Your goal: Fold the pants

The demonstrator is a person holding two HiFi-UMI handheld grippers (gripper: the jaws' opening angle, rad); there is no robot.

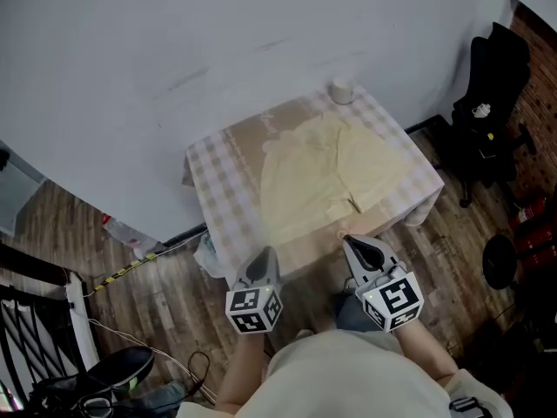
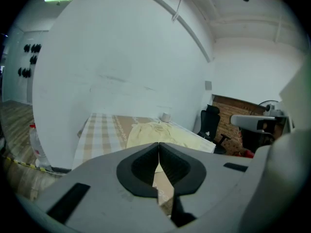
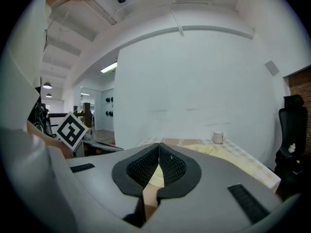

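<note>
The pale yellow pants (image 1: 331, 177) lie spread out on a small table (image 1: 213, 190) covered with a checked cloth. They take up the table's middle and right part, and bare cloth shows along its left side. A white cup (image 1: 341, 91) stands at the table's far edge, just beyond the pants and close to the white wall (image 1: 174, 42). The left gripper (image 1: 265, 255) hangs at the table's near edge, off its left half, with its jaws pressed together and nothing between them. The right gripper (image 1: 350, 244) is at the same near edge, close to the near end of the pants, its jaws also closed tight and empty. A black chair (image 1: 492, 85) stands on the wooden floor (image 1: 157, 312) to the right of the table.
</note>
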